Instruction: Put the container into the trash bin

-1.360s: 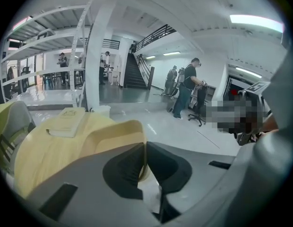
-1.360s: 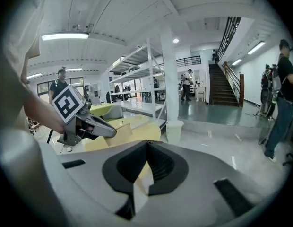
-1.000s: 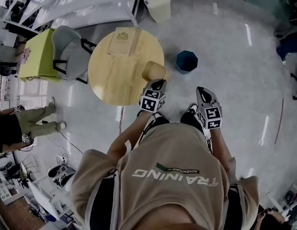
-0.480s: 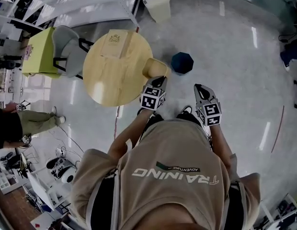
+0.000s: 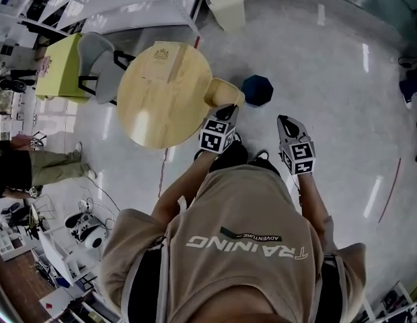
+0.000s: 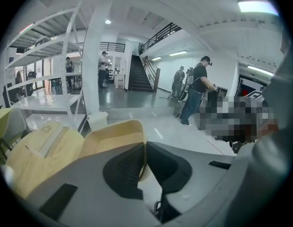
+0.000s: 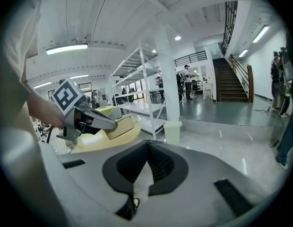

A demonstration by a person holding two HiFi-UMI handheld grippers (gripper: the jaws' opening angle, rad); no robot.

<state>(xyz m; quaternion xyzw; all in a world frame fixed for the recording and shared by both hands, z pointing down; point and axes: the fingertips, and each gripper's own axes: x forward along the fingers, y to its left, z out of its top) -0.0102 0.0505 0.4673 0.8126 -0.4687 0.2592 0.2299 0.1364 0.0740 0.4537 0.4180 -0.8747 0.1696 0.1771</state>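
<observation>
In the head view, your left hand-held gripper point(image 5: 229, 110) is clamped on the tan container point(image 5: 224, 93). The container hangs in the air just past the right edge of the round counter point(image 5: 161, 99). The dark blue trash bin point(image 5: 257, 89) stands on the floor just beside it, to the right. Your right hand-held gripper point(image 5: 287, 123) is off to the side with nothing in it. So the pick-up is done. I think the job is about half done: you still have to bring the container over the trash bin and let go. A second ago the container was over the counter's right edge. Now it is mostly off the counter, and the gap to the trash bin is smaller. Both hand-held grippers have moved along with it.

In the left gripper view, the two dark jaws are pressed on the thin wall of the container point(image 6: 113, 136). The counter point(image 6: 38, 150) is at the lower left. The trash bin does not show here.

In the right gripper view, the jaws of your right hand-held gripper point(image 7: 147, 162) are together and hold nothing. Far to the left you can see the left hand-held gripper point(image 7: 97, 122) holding the container point(image 7: 119, 126) at the counter's point(image 7: 104, 138) edge.
</observation>
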